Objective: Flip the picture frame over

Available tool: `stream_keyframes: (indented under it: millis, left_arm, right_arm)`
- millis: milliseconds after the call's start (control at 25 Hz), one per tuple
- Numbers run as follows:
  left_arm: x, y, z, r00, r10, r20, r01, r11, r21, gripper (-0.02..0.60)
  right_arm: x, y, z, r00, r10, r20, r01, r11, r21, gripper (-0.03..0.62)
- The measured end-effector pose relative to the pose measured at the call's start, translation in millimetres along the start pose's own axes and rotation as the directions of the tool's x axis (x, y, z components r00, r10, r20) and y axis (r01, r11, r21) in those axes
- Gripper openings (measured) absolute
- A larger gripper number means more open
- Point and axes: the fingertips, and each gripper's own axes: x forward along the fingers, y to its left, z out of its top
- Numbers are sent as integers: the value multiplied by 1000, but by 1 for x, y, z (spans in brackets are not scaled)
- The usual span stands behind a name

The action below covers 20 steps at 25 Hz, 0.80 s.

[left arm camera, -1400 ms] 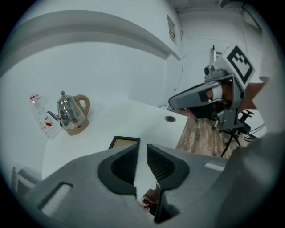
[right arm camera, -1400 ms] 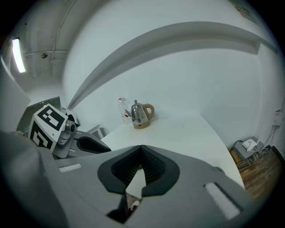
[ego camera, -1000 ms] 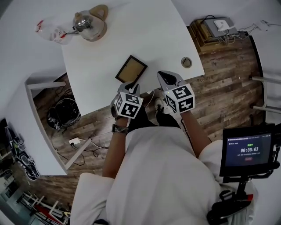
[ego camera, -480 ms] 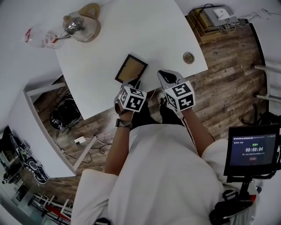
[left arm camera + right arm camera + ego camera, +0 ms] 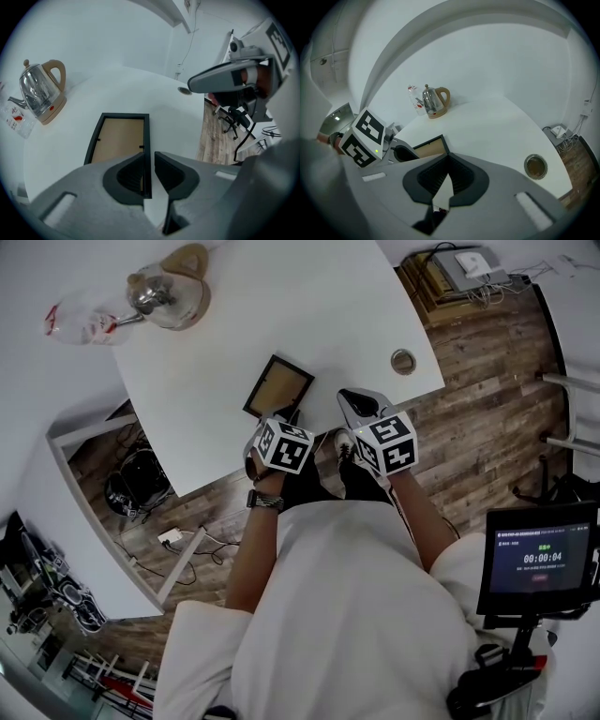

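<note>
White table [image 5: 309, 306] over a wood floor [image 5: 487, 409], kettle [image 5: 155, 294] at the far corner. Picture frame [image 5: 278, 385] lies back-up near the front edge. Left gripper [image 5: 150, 157] has its jaws barely apart, straddling the frame's rail. Right gripper [image 5: 449, 157] is alongside, pinched closed, empty.

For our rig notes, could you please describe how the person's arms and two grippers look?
Both the left gripper and the right gripper have light grey moulded bodies with dark ribbed pads, and each carries a white cube printed with black square markers. The person wears a white short-sleeved shirt and a dark watch on the left wrist.
</note>
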Motion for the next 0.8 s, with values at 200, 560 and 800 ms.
stream_keyframes:
  millis: [200,560,800]
  left_arm:
    - [2,0,-3,1000,11,-15,-11,1000,7,71]
    - [-5,3,1,1000,-12,29,13,999,-51,44]
    - [-16,7,19,995,-51,90,60,993,-102,43]
  right_arm:
    - [0,-2,0,1000,1,0,-1,1000,7,2]
    - [0,-1,4,1000,8,6,-8,1000,21,3]
    - [1,-4,6,1000,13,11,-13,999,33,3]
